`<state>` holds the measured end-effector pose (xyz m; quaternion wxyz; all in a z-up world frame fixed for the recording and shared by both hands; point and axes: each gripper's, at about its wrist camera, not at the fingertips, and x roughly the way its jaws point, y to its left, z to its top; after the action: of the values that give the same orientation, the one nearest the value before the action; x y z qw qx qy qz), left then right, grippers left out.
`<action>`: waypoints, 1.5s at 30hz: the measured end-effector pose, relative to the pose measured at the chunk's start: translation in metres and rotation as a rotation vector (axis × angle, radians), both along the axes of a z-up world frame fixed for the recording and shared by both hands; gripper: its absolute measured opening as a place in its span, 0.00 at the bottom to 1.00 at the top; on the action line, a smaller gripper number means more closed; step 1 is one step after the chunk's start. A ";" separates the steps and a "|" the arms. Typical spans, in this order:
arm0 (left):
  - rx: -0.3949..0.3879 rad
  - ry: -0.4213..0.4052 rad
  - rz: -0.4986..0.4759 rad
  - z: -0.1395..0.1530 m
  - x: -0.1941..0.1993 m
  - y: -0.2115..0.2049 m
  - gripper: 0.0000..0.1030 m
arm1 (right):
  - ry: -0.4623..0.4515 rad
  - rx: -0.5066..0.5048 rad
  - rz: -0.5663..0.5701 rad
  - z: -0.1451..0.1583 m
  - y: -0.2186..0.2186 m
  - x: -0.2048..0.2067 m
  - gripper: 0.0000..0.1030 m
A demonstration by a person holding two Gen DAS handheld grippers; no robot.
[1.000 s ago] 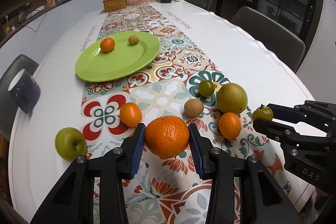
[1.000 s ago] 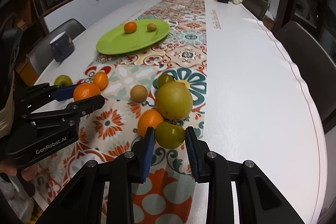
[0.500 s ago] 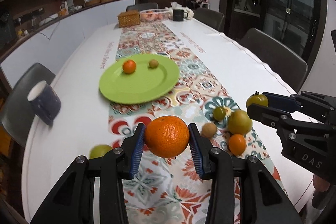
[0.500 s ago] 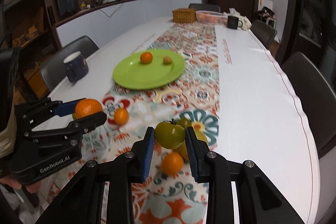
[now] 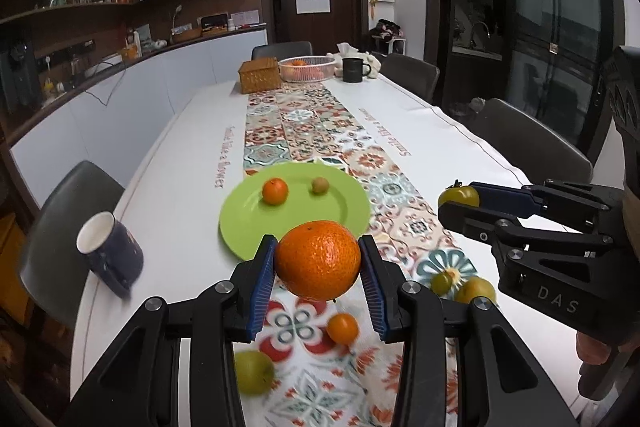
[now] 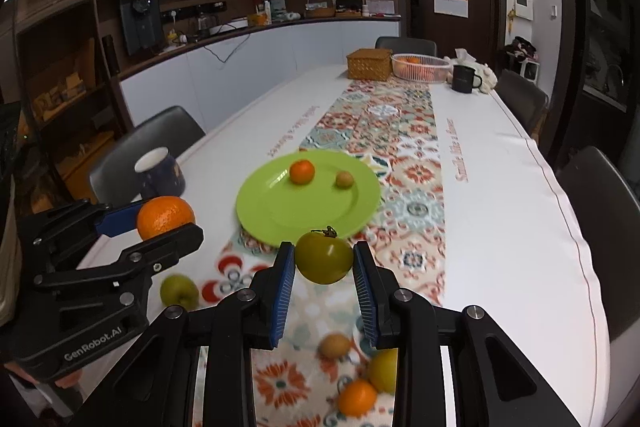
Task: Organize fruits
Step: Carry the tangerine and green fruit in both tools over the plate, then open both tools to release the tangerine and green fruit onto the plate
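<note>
At lower centre of the left wrist view, the left claw is clamped on a large orange held clear above the patterned tabletop; at lower centre of the right wrist view, the right claw is clamped on a green tomato. Both fruits appear to be mid-carry toward the green plate at mid-frame, which already holds a small orange and a brownish fruit. The next move likely calls for lowering each fruit onto bare plate before parting the jaws, lest they roll; several fruits remain on the runner below.
</note>
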<state>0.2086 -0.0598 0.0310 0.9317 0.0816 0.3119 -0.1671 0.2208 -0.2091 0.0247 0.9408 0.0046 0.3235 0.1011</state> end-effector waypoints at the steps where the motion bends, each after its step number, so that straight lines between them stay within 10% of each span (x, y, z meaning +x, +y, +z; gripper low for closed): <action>1: 0.000 0.001 0.001 0.001 0.005 0.001 0.40 | -0.002 0.000 0.000 0.001 0.001 0.004 0.30; 29: 0.062 0.203 -0.008 -0.053 0.151 0.018 0.39 | 0.236 0.019 0.056 -0.046 0.030 0.158 0.30; 45: 0.098 0.306 -0.013 -0.089 0.161 0.011 0.50 | 0.312 0.002 0.056 -0.076 0.032 0.172 0.31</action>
<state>0.3700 -0.0486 -0.0581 0.8672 0.1024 0.4573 -0.1683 0.3927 -0.1774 -0.0514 0.8758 0.0119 0.4659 0.1259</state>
